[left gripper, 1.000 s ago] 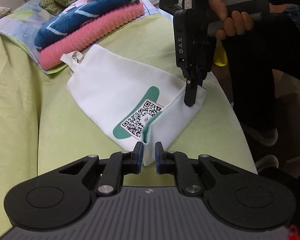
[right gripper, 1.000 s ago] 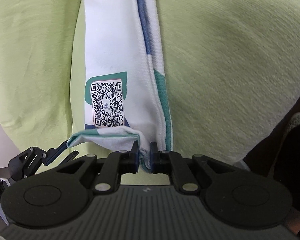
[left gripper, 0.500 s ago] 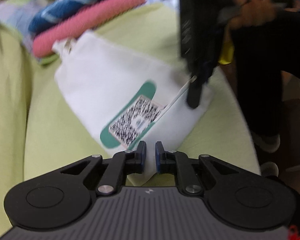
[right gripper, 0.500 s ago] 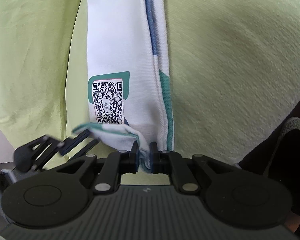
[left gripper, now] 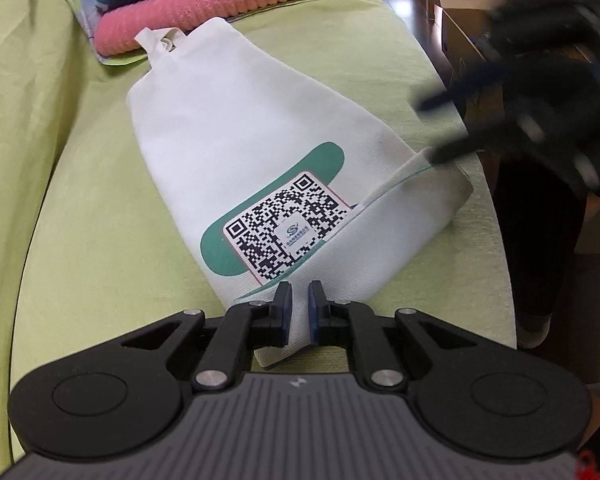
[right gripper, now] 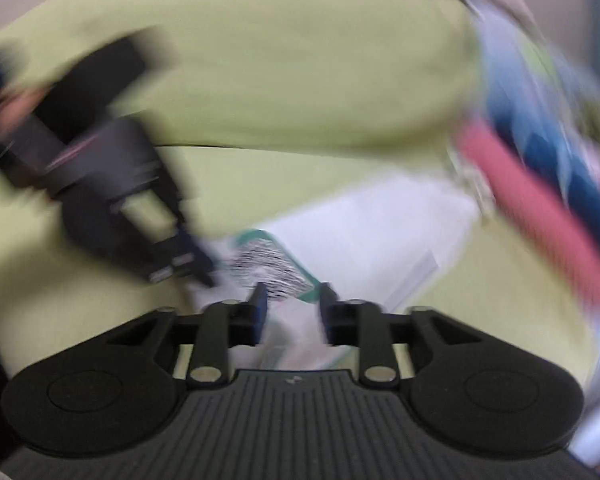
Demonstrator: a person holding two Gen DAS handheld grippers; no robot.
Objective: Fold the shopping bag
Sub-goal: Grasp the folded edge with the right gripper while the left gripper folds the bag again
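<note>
The white shopping bag (left gripper: 240, 128) with a QR code print (left gripper: 288, 232) lies on the green sheet (left gripper: 100, 240), its near end folded over in a flap. My left gripper (left gripper: 300, 304) is shut on the flap's near corner, fabric pinched between its pads. My right gripper (left gripper: 428, 128) is blurred at the right; its jaws are opening, with one finger by the flap's far edge and nothing pressed between the pads. In the right wrist view the right gripper (right gripper: 292, 300) stands parted over the bag (right gripper: 372, 232), and the left gripper (right gripper: 196, 268) is a blur.
Folded pink and blue textiles (left gripper: 220, 0) are stacked at the bag's far end, near its handle loop (left gripper: 156, 40). The bed's edge runs down the right, with a cardboard box (left gripper: 452, 20) and a person's dark leg and shoe (left gripper: 536, 240) beyond it.
The right gripper has let go of the flap's far corner, parted its jaws and swung away. The left gripper has come down with its corner, and the flap lies flatter.
</note>
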